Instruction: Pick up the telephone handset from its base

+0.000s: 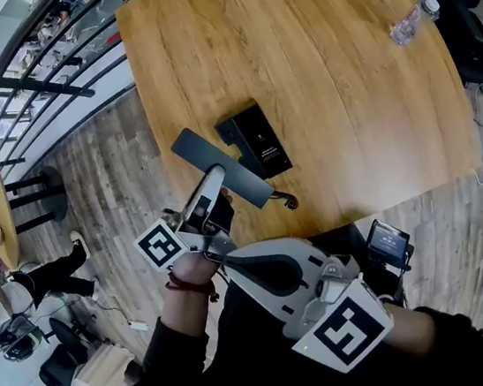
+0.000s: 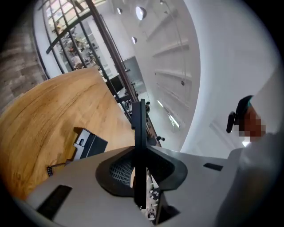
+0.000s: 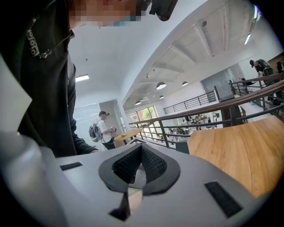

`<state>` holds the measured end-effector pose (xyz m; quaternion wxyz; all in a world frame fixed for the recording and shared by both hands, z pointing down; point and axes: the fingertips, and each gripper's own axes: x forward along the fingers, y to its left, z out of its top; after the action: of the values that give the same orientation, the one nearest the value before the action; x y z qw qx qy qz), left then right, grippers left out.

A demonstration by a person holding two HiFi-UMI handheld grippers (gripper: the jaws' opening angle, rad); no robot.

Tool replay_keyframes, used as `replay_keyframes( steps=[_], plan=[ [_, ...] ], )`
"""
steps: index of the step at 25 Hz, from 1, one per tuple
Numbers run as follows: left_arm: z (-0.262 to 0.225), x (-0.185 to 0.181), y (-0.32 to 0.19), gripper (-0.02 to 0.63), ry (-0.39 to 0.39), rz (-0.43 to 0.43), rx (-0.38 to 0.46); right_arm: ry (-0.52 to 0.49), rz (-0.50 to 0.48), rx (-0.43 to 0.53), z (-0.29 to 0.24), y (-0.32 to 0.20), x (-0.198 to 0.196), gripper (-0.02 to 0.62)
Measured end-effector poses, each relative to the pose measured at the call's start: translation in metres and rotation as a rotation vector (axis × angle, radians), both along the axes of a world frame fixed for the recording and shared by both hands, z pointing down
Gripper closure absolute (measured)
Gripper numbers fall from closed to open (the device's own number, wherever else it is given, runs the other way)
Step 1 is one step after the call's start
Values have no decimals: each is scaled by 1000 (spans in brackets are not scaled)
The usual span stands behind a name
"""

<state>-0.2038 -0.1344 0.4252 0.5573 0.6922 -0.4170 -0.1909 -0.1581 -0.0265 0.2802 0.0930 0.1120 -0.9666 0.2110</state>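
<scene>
The telephone handset (image 1: pixel 196 149), a flat dark grey bar, hangs in the air over the near edge of the wooden table (image 1: pixel 329 75). My left gripper (image 1: pixel 212 184) is shut on its middle from below. In the left gripper view the handset (image 2: pixel 139 133) stands edge-on as a thin black strip between the pads. The black base (image 1: pixel 255 138) lies on the table just beyond it, and shows as the base (image 2: pixel 88 144) at lower left. A short cord (image 1: pixel 286 201) dangles off the handset's right end. My right gripper (image 1: pixel 233 263) hovers near my body, shut and empty (image 3: pixel 141 150).
A plastic water bottle (image 1: pixel 408 22) lies at the table's far right. A metal railing (image 1: pixel 56 55) runs along the left, with a lower floor below. A small screen device (image 1: pixel 388 242) sits by my right side. A person with a backpack (image 3: pixel 101 131) stands in the distance.
</scene>
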Motion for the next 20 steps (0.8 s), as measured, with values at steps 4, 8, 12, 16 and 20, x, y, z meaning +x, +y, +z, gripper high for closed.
replay_keyframes(
  steps=[4, 8, 12, 16, 20],
  plan=[
    [-25, -3, 4, 528, 31, -65, 30, -7, -25, 24, -8, 5, -1, 577],
    [-40, -7, 18, 528, 30, -92, 38, -23, -46, 48, -18, 9, -1, 577],
    [-56, -8, 30, 528, 33, -145, 55, -36, -87, 87, -30, 13, 0, 577],
    [-63, -3, 42, 528, 46, -187, 65, -35, -109, 100, -35, 16, 5, 577],
    [-64, -5, 56, 528, 35, -217, 55, -69, -109, 108, -43, 14, 2, 577]
  ],
)
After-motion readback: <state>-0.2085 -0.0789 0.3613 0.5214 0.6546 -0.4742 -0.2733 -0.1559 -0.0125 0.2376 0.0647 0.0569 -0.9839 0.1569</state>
